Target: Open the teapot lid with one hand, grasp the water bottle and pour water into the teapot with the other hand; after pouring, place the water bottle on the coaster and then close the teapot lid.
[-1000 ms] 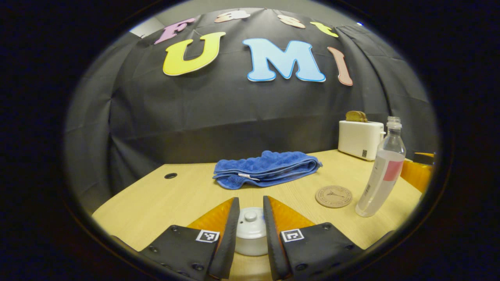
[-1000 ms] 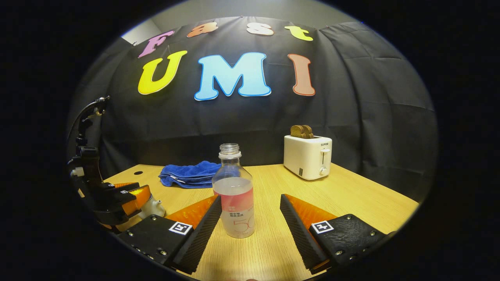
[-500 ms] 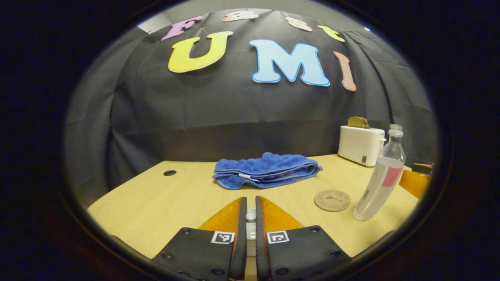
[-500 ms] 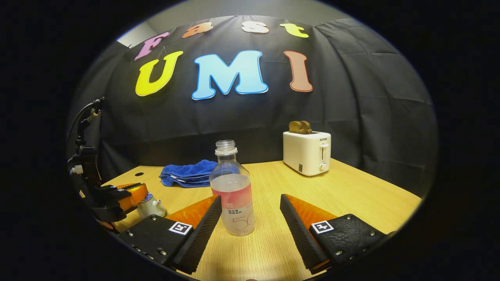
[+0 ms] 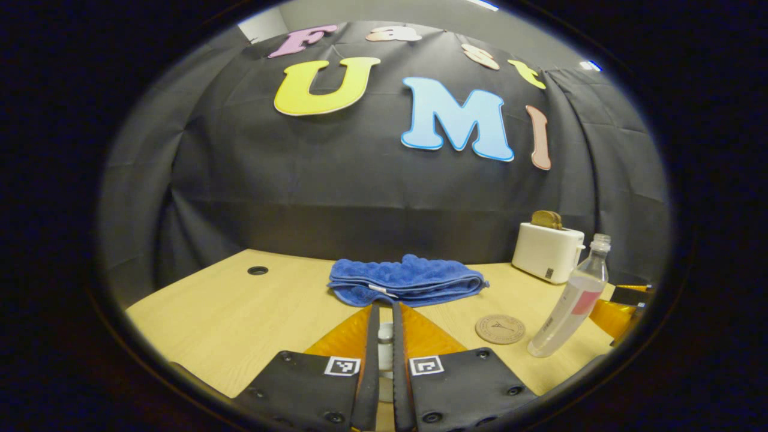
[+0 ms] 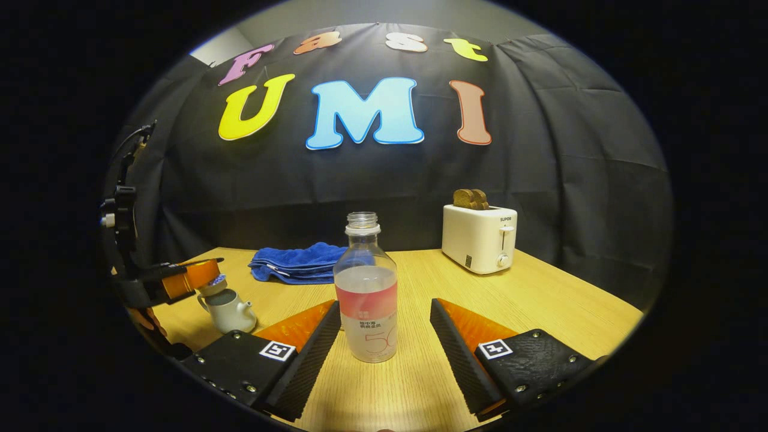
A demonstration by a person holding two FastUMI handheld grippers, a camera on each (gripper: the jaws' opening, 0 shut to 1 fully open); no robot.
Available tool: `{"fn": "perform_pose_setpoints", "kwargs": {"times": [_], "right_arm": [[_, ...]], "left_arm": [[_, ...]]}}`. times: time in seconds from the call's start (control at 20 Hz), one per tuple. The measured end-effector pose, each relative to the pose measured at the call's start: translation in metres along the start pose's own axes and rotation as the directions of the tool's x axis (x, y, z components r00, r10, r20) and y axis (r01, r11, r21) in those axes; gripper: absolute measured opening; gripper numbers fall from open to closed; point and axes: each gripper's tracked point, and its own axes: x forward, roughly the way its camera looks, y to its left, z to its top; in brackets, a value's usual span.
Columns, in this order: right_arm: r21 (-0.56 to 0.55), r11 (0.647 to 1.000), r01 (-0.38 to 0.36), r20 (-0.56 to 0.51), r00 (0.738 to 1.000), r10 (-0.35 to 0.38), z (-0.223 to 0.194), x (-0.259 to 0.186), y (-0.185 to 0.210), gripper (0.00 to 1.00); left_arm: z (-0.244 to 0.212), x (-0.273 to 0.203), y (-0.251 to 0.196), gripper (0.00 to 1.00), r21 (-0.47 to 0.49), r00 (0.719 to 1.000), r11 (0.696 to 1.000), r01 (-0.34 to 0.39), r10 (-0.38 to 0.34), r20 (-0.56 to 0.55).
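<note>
The clear plastic water bottle [image 6: 366, 288], uncapped and partly filled, with a pink label, is stood upright on the light wooden worktop [image 6: 540, 300]. It is framed by the right hand-held gripper [image 6: 384, 336], whose fingers are spread wide to either side of it without touching it. To the left of the bottle, the small white ceramic teapot [image 6: 230, 310] is seen with its mouth uncovered. Just above the teapot, the small white teapot lid [image 6: 211, 284] is held lifted clear by the left hand-held gripper [image 5: 384, 336], whose fingers are closed on it. The round cork coaster [image 5: 500, 329] is laid just left of the bottle. Behind the bottle, a folded blue towel [image 6: 294, 264] and a white toaster [image 6: 479, 239] holding brown bread are set.
</note>
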Motion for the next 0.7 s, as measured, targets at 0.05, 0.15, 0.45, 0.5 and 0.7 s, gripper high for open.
{"fn": "perform_pose_setpoints", "kwargs": {"times": [0.05, 0.15, 0.45, 0.5, 0.7], "right_arm": [[-0.006, 1.0, 0.002, -0.003, 1.0, -0.002, 0.0, 0.001, 0.0, 0.95], [-0.018, 1.0, 0.008, -0.007, 1.0, -0.008, -0.001, 0.004, 0.0, 0.95], [-0.029, 1.0, 0.001, -0.043, 0.999, -0.002, -0.01, 0.021, 0.006, 0.95], [-0.034, 0.999, 0.0, -0.051, 0.999, -0.002, -0.012, 0.025, 0.008, 0.95], [-0.06, 0.998, -0.004, -0.086, 0.996, -0.001, -0.022, 0.039, 0.013, 0.95]], "left_arm": [[0.003, -0.001, 0.009, 0.16, 0.005, 1.0, 1.0, -0.011, 0.011, 0.005], [0.008, 0.0, 0.029, 0.16, 0.017, 0.999, 0.999, -0.036, 0.035, 0.014], [0.006, -0.001, 0.098, 0.17, 0.05, 0.992, 0.991, -0.123, 0.123, 0.003], [0.005, -0.002, 0.108, 0.16, 0.054, 0.99, 0.989, -0.139, 0.139, 0.001], [-0.001, -0.006, 0.14, 0.17, 0.044, 0.983, 0.982, -0.182, 0.182, -0.01]]}}
